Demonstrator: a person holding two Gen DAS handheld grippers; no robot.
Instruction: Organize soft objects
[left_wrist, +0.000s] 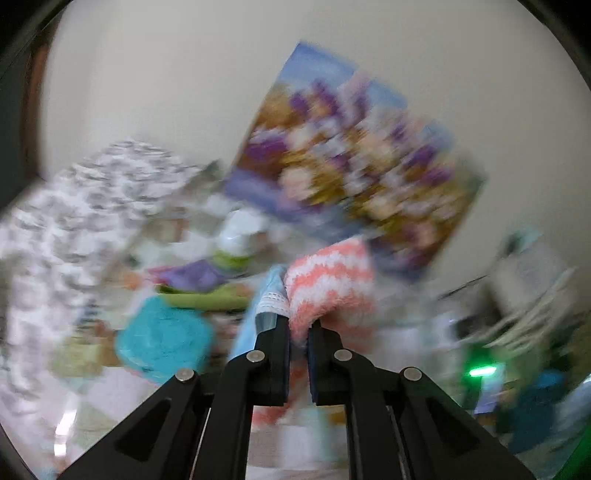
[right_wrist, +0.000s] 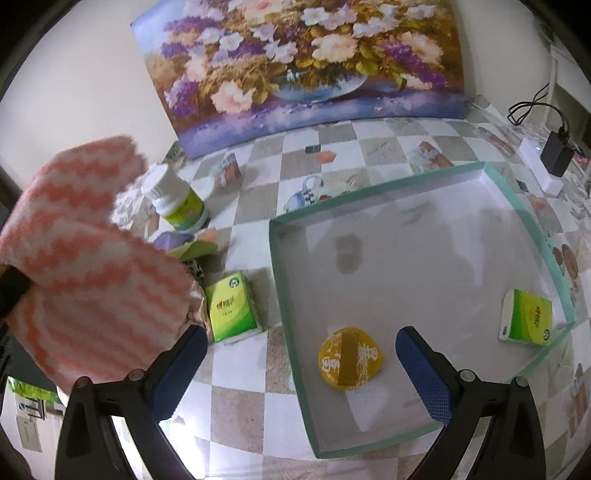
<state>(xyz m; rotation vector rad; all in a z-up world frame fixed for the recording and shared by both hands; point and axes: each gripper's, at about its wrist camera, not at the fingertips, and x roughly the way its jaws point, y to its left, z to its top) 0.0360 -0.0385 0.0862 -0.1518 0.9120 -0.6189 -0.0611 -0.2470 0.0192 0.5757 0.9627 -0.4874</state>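
Observation:
My left gripper (left_wrist: 299, 328) is shut on a fluffy cloth with orange and white zigzag stripes (left_wrist: 328, 284), held up in the air; the left wrist view is blurred. The same cloth (right_wrist: 85, 258) fills the left of the right wrist view. My right gripper (right_wrist: 299, 343) is open and empty above the near edge of a shallow white tray with a teal rim (right_wrist: 388, 184). In the tray lie a yellow round packet (right_wrist: 351, 358) and a green tissue pack (right_wrist: 528, 321). Another green tissue pack (right_wrist: 232, 306) lies on the table left of the tray.
A flower painting (right_wrist: 303, 62) leans against the wall. A white-capped green bottle (right_wrist: 177, 199) stands on the checked tablecloth (right_wrist: 258, 369). A black charger with cable (right_wrist: 554, 151) is at far right. Turquoise (left_wrist: 162, 336), green and purple soft items lie blurred in the left wrist view.

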